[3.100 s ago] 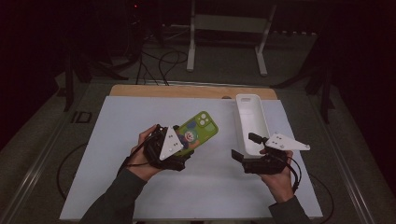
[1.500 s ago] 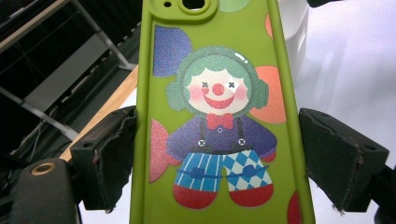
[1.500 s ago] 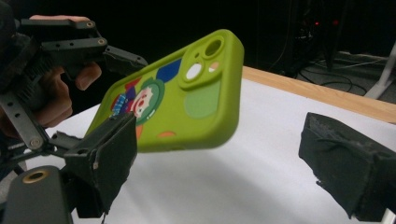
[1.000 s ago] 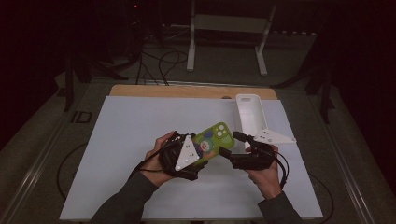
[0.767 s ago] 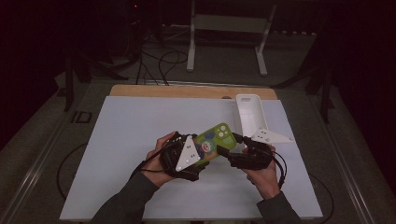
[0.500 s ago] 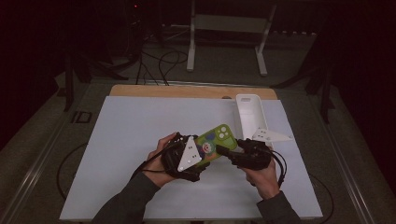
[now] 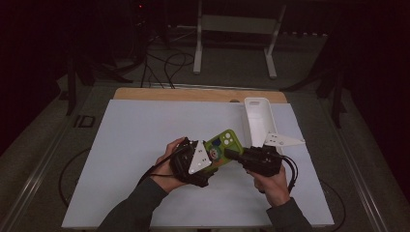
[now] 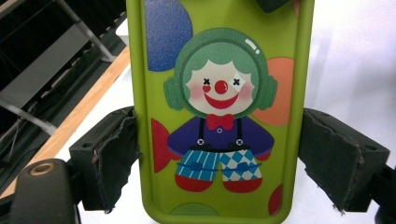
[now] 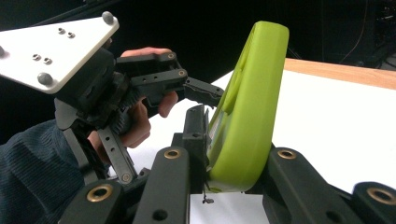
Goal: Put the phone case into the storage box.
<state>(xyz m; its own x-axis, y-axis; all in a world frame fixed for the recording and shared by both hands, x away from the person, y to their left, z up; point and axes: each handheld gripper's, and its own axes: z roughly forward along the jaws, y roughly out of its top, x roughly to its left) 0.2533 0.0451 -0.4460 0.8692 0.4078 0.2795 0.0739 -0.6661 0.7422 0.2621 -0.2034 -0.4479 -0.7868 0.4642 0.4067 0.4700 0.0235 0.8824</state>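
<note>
- 2 grippers meet at 1 green case (image 7: 221,146), held above the white mat (image 7: 135,145) near the table's middle.
- Left gripper (image 7: 205,162): jaws clamp the case's 2 long edges near its lower end; the clown print faces its camera (image 8: 219,112).
- Right gripper (image 9: 233,179): jaws stand on either side of the case's thickness at one side edge; whether they press it, I cannot tell.
- The case's long axis runs up and away from the left gripper, tilted toward the far right.
- Both hands are about equally near; the right gripper (image 7: 231,153) comes in from the right.
- A white case (image 7: 257,121) lies flat, well behind.
</note>
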